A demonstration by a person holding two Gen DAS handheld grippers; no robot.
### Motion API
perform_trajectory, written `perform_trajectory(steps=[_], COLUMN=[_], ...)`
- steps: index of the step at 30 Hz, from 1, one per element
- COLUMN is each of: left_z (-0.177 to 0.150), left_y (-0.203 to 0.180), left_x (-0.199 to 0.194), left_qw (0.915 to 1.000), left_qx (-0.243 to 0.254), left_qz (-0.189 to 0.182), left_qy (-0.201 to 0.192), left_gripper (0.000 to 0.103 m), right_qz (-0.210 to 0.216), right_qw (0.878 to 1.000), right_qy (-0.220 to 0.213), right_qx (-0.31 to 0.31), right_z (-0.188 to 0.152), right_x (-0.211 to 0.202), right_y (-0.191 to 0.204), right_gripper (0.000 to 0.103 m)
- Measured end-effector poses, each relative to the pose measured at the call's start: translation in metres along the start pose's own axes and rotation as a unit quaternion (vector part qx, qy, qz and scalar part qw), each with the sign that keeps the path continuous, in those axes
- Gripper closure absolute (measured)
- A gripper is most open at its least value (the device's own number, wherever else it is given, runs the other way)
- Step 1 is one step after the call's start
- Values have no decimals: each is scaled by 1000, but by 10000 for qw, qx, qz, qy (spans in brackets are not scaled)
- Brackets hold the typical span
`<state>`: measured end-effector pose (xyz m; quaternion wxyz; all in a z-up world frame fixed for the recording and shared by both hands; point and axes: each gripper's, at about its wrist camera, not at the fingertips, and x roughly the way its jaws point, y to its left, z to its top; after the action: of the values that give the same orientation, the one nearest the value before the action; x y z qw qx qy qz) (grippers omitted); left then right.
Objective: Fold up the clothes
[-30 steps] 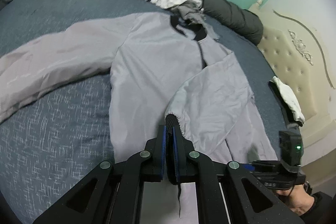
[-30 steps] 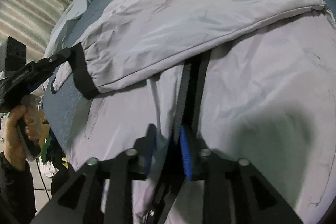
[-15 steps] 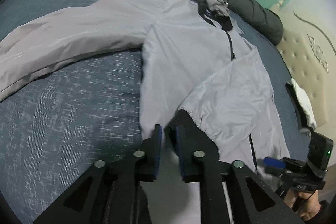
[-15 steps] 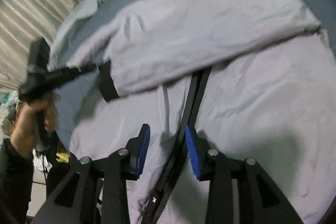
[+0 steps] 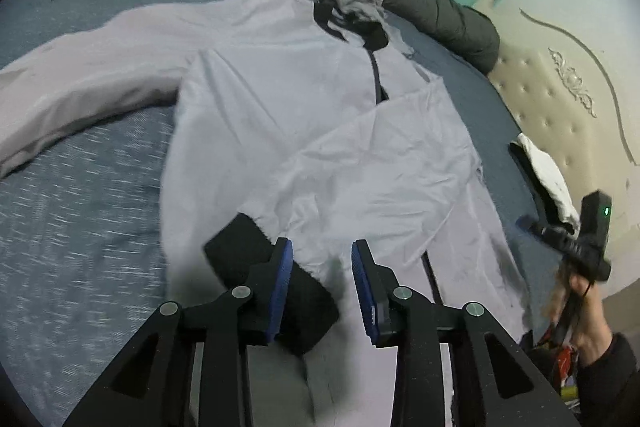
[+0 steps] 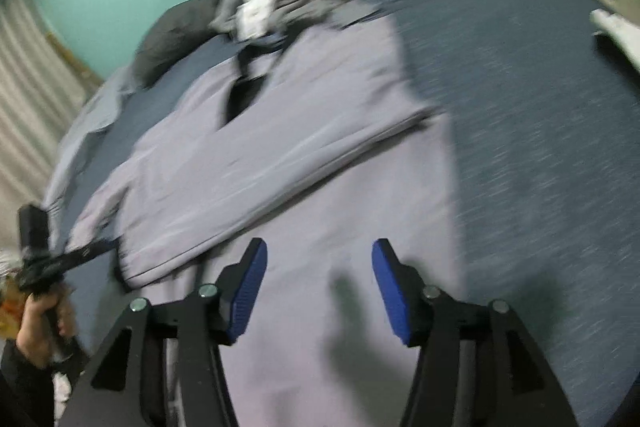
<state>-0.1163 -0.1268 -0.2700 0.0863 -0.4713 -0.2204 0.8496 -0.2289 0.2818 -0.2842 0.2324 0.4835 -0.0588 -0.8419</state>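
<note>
Since a second ago: black ribbed cuff (image 5: 260, 267) released; left gripper (image 5: 322, 283) and right gripper (image 6: 318, 287) both opening, empty. Pale lilac zip jacket (image 5: 280, 99) flat on blue bed (image 5: 80, 207): one sleeve folded across, other outstretched, body unfolded.

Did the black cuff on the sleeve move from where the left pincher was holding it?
Yes. The black cuff has slipped out leftward, beside the left gripper, whose jaws are opening, on the gray jacket.

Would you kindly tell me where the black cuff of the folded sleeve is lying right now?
In the left wrist view, the black cuff lies on the grey jacket, low and centre-left, just beside the left tongs.
</note>
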Motion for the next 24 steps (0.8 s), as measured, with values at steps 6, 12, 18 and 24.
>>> perform_trajectory(steps=[6, 12, 18, 24], left_z=[-5, -12, -18, -23], left_y=[8, 15, 14, 18], left_x=[27, 34, 41, 43], left_qw=[9998, 9995, 9993, 9993], left_qx=[-155, -228, -111, -155], left_qz=[142, 199, 336, 256], left_qy=[73, -30, -122, -205], left_gripper=[69, 69, 69, 70], right_qz=[-831, -1196, -1505, -1585], right_qw=[9960, 9886, 9820, 9832], right_qy=[70, 340, 371, 159], right_qx=[-312, -853, -1083, -894], right_z=[35, 61, 81, 84], right_x=[25, 79, 108, 107], right_y=[-47, -54, -61, -83], right_gripper=[45, 45, 45, 44])
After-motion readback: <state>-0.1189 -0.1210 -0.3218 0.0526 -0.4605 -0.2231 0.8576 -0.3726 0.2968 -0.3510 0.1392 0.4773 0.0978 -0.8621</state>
